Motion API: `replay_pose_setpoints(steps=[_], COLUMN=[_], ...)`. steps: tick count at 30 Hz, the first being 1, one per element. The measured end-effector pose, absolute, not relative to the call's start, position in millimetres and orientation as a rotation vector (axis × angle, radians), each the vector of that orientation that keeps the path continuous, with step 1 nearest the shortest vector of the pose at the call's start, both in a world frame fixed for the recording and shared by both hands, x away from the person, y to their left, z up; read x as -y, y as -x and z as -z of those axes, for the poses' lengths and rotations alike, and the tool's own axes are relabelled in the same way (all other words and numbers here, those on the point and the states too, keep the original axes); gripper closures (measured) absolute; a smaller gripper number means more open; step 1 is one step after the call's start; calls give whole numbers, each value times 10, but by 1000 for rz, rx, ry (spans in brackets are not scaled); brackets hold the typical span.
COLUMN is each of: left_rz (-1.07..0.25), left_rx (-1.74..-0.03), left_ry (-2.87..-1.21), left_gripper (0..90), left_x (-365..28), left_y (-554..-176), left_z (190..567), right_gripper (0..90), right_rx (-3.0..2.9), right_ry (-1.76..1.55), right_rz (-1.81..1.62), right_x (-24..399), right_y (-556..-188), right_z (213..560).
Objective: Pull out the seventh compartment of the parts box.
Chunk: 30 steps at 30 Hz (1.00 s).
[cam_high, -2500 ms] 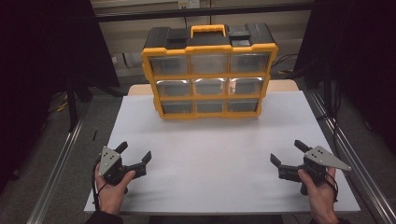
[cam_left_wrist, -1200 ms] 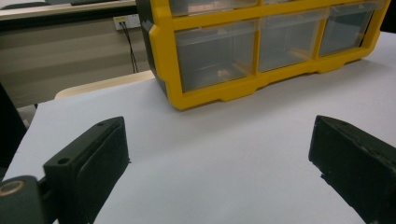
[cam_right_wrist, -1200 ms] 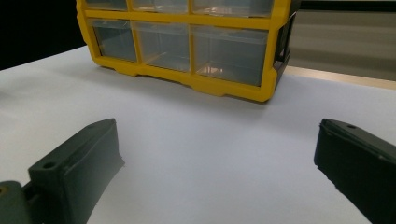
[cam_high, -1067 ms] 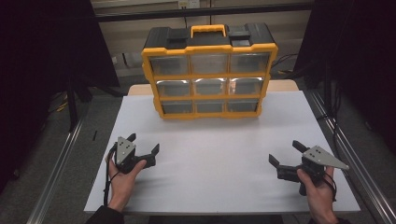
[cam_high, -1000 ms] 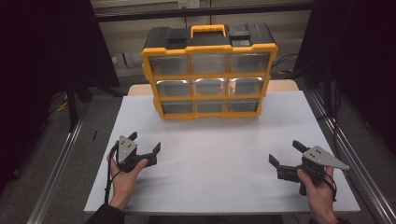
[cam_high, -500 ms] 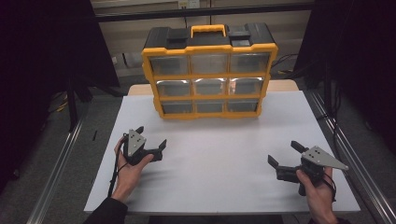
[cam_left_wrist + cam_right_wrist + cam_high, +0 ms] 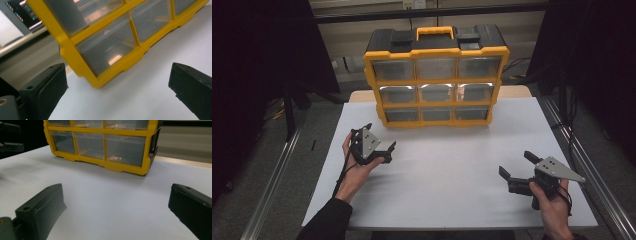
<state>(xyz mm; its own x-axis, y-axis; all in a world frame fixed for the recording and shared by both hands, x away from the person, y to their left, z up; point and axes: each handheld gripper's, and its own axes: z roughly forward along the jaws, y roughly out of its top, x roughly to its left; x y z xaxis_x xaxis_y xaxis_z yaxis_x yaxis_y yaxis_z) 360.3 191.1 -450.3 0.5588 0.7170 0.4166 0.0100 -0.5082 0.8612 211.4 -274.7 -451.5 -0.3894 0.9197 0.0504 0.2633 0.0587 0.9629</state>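
— High view first: what stands on the table (image 7: pixel 452 170)?

— A yellow and black plastic organiser (image 7: pixel 435 75) at the far middle of the smooth white tabletop, boxy, with a yellow handle on top and three rows of three clear, glossy drawers.

— And the left gripper (image 7: pixel 380 140)?

— Held at the near left, just short of the organiser's lower left corner, not touching it. Left gripper view: blunt, matte black jaws spread wide, framing the bottom left drawer (image 7: pixel 107 51).

— The right gripper (image 7: pixel 517 164)?

— Near right, well apart from the organiser, a grey three-cornered plate on top. Its jaws also stand wide apart, nothing between them.
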Motion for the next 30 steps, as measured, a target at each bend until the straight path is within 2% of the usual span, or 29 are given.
replay_pose_setpoints(steps=[8,11,16,22,25,30], left_rz=[-1092,-1197,-1262,-1397,-1368,-1484], left_rx=[-481,-424,-371,-267,-287,-187], left_ry=[-1957,-1976,-1959,-1982,-1986,-1986], left_gripper=[18,25,39,43,47,63], left_x=[-1785,-1753,-1718,-1670,-1646,-1595], left_y=[-3730,-3759,-3799,-3888,-3902,-3926], left_z=[4487,4461,4409,4428,4469,4546], right_gripper=[0,0,0,0,0,0], right_rx=[-1731,-1734,-1735,-1736,-1743,-1745], right_ry=[-1188,-1185,-1187,-1188,-1179,-1171], right_rz=[-1357,-1356,-1355,-1358,-1355,-1359], right_x=[2744,2748,2748,2741,2740,2744], right_y=[-2115,-2112,-2110,-2113,-2112,-2105], right_z=[4514,4514,4511,4513,4512,4511])
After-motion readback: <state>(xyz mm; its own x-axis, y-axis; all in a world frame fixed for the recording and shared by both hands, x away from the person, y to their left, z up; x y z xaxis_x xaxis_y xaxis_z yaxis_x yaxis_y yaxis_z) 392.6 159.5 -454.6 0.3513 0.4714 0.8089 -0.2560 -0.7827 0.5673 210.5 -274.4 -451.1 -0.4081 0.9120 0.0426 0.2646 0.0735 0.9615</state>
